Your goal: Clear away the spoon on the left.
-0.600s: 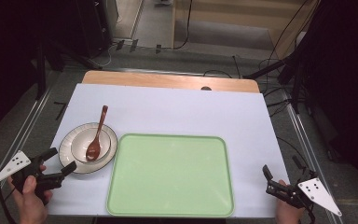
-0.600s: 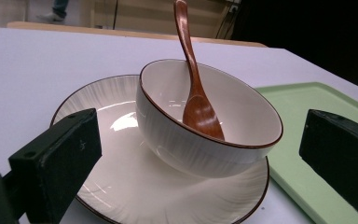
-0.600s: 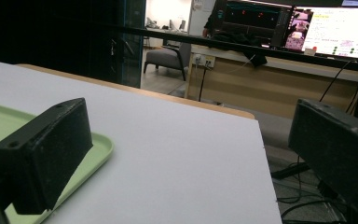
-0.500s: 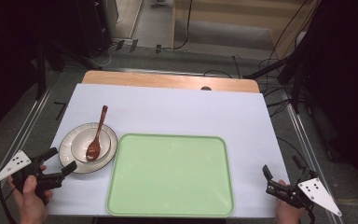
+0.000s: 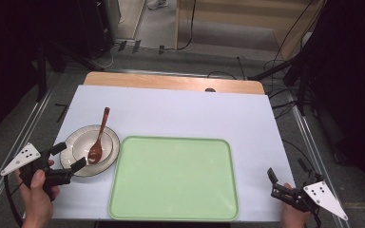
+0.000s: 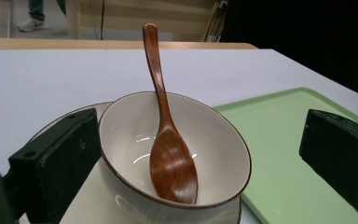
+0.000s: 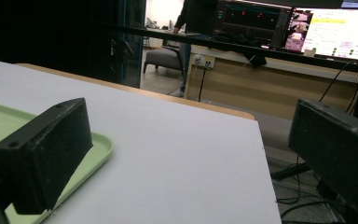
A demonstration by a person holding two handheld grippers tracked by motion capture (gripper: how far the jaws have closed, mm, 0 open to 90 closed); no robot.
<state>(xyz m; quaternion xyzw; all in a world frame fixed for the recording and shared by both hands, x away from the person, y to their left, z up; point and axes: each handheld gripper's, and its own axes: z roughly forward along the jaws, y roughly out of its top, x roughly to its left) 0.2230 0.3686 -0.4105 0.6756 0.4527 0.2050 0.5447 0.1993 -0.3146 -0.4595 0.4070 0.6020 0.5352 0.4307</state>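
A white bowl (image 5: 86,145) with a brown rim sits on a cream plate (image 5: 110,154) at the table's left. A brown wooden spoon (image 5: 99,137) lies in the bowl with its handle leaning out over the far rim. My left gripper (image 5: 71,156) is open at the plate's near-left edge, with its jaw tips over the rim. In the left gripper view the bowl (image 6: 214,154) and spoon (image 6: 170,158) lie ahead between the wide-apart jaws. My right gripper (image 5: 286,171) is open and holds nothing at the table's near-right corner.
A large light-green tray (image 5: 173,178) lies just right of the plate, at the table's front middle; its corner (image 7: 93,147) is left of my right gripper. White table cover (image 5: 185,114) stretches behind. Cables and metal rails run along the floor on both sides.
My left gripper has edged slightly forward toward the plate and bowl. The right gripper, bowl, spoon and tray have not moved.
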